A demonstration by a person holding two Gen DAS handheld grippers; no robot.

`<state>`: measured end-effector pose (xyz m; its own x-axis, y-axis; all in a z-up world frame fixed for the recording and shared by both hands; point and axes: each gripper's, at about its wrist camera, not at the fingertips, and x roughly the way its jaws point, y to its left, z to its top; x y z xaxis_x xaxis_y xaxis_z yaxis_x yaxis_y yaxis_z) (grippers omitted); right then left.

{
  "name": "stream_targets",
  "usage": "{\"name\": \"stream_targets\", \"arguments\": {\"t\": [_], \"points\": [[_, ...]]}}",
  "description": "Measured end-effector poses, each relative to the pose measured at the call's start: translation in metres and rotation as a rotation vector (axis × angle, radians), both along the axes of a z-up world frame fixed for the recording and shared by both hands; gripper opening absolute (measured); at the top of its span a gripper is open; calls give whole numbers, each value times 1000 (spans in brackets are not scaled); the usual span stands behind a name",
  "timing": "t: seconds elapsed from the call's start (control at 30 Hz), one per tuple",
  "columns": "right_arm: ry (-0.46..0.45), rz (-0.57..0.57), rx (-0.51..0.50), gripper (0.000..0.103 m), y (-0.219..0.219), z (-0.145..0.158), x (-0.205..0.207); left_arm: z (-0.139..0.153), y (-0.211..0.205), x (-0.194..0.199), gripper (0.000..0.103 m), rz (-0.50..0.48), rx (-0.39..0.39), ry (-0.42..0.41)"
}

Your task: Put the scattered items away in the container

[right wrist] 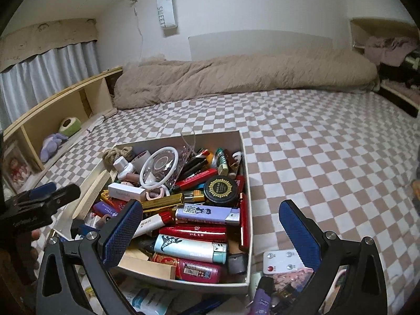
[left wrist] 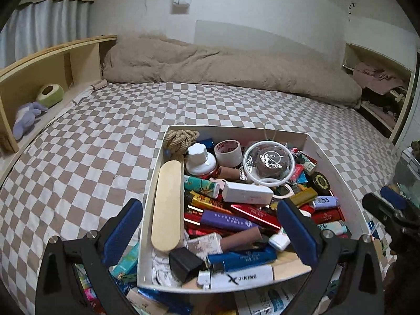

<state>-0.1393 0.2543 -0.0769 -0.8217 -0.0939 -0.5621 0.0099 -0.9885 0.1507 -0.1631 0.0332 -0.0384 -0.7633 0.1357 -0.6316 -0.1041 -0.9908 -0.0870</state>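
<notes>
A white cardboard box sits on the checkered bed, packed with lighters, tubes, a tape roll, a rope knot and a clear round lid. My left gripper hovers open over the box's near end, its blue pads straddling the left wall and the contents. In the right wrist view the same box lies centre-left. My right gripper is open over its near right corner and holds nothing. Loose items lie outside: a white button card, a purple lighter and a teal packet.
Checkered sheet spreads wide around the box. A beige duvet is bunched along the far wall. A wooden shelf with plush toys runs along the left. A cluttered shelf stands at the right.
</notes>
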Motion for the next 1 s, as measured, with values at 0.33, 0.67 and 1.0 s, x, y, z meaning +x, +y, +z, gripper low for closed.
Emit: {"name": "stream_targets", "arguments": {"t": [0.33, 0.67, 1.0], "points": [[56, -25, 20, 103, 3, 21, 43, 16, 0, 46, 103, -15, -40, 58], [96, -25, 88, 103, -8, 39, 85, 32, -3, 90, 103, -8, -41, 101], [101, -37, 91, 103, -12, 40, 116, 39, -11, 128, 103, 9, -61, 132]]}}
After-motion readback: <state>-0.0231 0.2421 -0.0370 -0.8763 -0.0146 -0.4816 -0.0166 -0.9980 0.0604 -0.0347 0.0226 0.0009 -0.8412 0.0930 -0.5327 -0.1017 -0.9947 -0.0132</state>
